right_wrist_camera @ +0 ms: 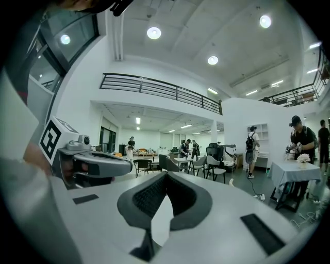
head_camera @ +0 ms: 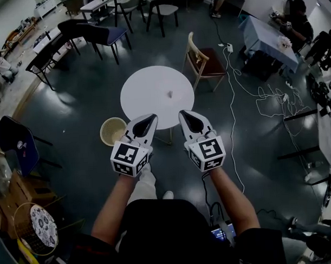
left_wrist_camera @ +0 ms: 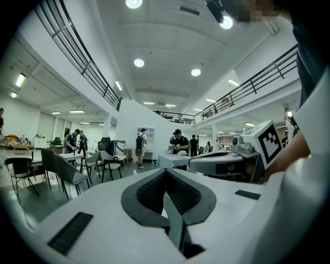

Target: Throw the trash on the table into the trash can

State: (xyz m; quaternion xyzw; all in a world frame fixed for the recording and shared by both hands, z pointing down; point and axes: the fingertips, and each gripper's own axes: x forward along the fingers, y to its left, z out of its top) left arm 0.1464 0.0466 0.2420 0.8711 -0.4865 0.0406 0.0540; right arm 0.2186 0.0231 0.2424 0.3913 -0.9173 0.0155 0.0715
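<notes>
**Round white table** [head_camera: 147,83]: stands at 12 o'clock from both grippers on a dark glossy floor. The gripper tips cover its near rim.

**Small pale scrap of trash** [head_camera: 170,94]: lies on the table top, at about 3 o'clock from the table's centre and well apart from either gripper. It is too small to tell its shape or material.

**Round beige trash can** [head_camera: 113,130]: stands on the floor at 8 o'clock from the table, just beside its rim and at 9 o'clock from the left gripper's tip. Its mouth is open and its contents cannot be made out.

**Left gripper, white with dark ribbed pads** [head_camera: 149,121] [left_wrist_camera: 166,171]: the jaws are closed tip to tip with nothing between them.

**Right gripper, same make** [head_camera: 188,118] [right_wrist_camera: 165,174]: the jaws meet at the tips and hold nothing.

**Gripper views**: each gripper's own white housing fills the lower half of its view, hiding the table, trash and can.

**Wooden chair with dark seat** [head_camera: 205,62]: stands at 2 o'clock from the table.

**White cables** [head_camera: 232,105]: trail across the floor at 3 o'clock from the table, their far ends lost among the furniture.
</notes>
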